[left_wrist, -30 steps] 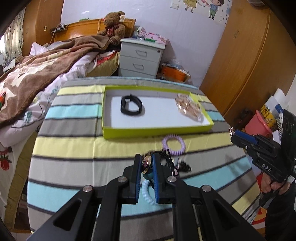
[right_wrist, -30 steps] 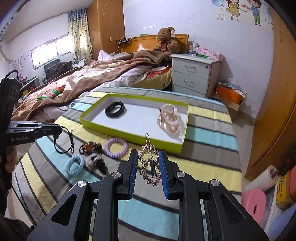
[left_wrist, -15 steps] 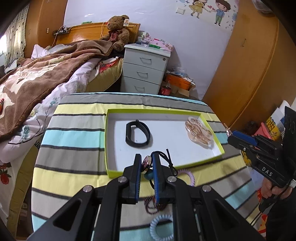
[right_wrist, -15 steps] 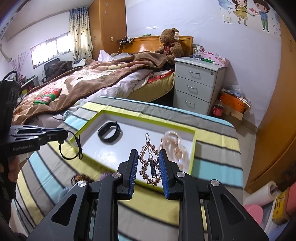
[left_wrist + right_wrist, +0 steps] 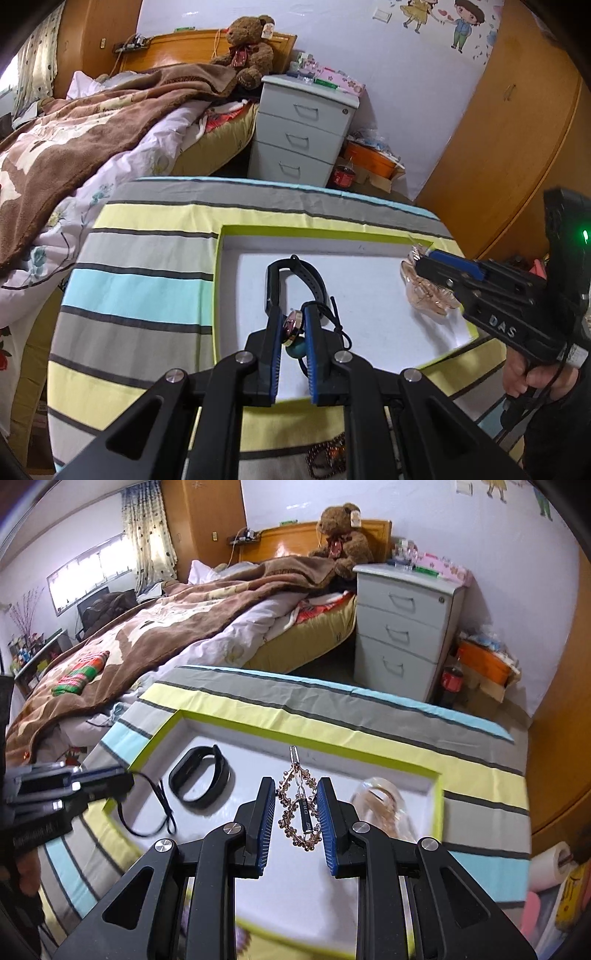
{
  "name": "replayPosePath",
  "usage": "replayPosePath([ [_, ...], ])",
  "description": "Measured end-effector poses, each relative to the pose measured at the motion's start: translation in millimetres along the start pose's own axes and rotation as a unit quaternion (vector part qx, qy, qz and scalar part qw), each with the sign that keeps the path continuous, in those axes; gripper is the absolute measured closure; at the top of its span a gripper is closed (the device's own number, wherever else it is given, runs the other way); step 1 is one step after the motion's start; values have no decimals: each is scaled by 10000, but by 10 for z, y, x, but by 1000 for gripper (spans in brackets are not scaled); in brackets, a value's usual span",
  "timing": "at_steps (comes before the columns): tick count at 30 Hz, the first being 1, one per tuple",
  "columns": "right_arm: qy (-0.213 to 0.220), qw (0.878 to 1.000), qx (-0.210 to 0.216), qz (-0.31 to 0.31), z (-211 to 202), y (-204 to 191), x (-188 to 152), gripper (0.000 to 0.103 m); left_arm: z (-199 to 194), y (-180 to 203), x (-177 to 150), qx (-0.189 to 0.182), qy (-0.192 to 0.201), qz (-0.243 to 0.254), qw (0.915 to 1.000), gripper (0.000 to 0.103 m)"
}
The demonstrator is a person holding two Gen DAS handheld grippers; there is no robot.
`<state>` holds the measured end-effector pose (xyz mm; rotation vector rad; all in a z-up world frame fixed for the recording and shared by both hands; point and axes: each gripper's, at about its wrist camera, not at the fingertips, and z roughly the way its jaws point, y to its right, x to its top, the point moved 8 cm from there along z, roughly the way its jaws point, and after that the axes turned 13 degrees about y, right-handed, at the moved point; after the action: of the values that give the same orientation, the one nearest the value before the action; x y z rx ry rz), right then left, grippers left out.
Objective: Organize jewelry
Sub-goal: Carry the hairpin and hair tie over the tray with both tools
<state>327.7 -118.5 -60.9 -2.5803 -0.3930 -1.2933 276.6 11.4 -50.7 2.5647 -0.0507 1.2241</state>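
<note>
A lime-edged white tray (image 5: 218, 295) (image 5: 437, 805) lies on the striped table. It holds a black wristband (image 5: 295, 280) (image 5: 199, 779) and a rose-gold hair claw (image 5: 424, 295) (image 5: 384, 805). My left gripper (image 5: 291, 317) is shut on a pendant necklace with a black cord (image 5: 293, 328), held over the tray just in front of the wristband. My right gripper (image 5: 297, 790) is shut on a beaded rose-gold hair clip (image 5: 299, 805), held above the tray's middle, left of the claw.
A dark beaded bracelet (image 5: 325, 458) lies on the cloth in front of the tray. A bed (image 5: 166, 635) stands to the left and a white drawer unit (image 5: 402, 635) behind. Wooden wardrobe doors (image 5: 517, 129) stand at the right.
Both grippers have moved forward from above the loose jewelry to above the tray, each still holding its piece. The loose hair ties have dropped out of view below.
</note>
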Motion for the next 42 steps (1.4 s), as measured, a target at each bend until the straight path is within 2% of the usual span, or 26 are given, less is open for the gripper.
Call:
replayPosePath([
  [9,-303,9995,-91,-96,366,-43,-17,79,264,-69,-192,194,-371,-18,9991,91],
  [17,-492,9986,-115,-168,519,-68,-88,79,352,-138,-279,296,-538,-77,9981,90],
  [29,-613,9978,-163,-185,618,-71,-143,79,382,-153,-272,293,-533,-68,9981,90],
  [42,-637,9977,-154,-156,645,-84,-149,79,379,-109,-266,232,-542,-56,9982,75],
])
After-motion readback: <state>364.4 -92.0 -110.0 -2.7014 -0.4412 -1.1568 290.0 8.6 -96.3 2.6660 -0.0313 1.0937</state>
